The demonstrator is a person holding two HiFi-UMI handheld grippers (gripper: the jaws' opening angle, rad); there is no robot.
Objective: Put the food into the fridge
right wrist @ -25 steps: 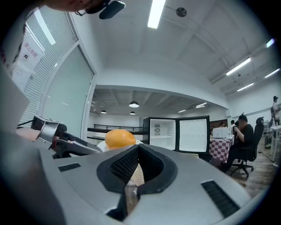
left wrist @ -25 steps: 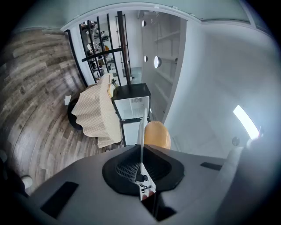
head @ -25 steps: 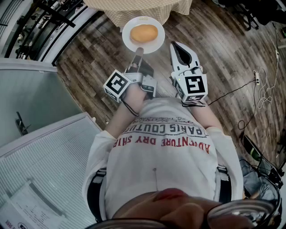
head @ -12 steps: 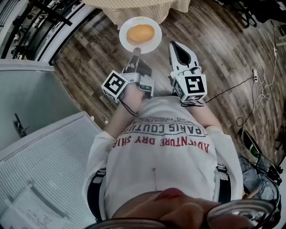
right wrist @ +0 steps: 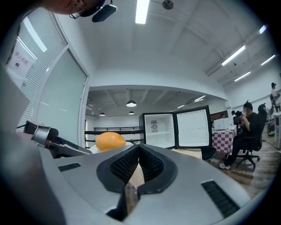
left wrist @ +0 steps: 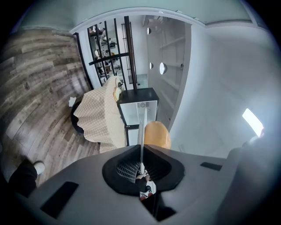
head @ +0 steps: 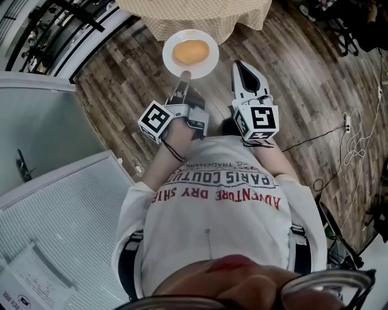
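A golden bun lies on a round white plate, carried above the wooden floor. My left gripper is shut on the plate's near rim. In the left gripper view the plate shows edge-on as a thin white line between the jaws, with the bun to its right. My right gripper is beside the plate, shut and holding nothing. The right gripper view shows the bun at left and a small fridge ahead with its door swung open.
A table under a beige checked cloth stands just beyond the plate. A white partition and panel fill the left. Black shelving is at the far left, and cables lie on the floor at right. A person sits on a chair.
The plate in the left gripper has come closer to the cloth-covered table. Both grippers have shifted slightly with the person. Neither grip has changed.
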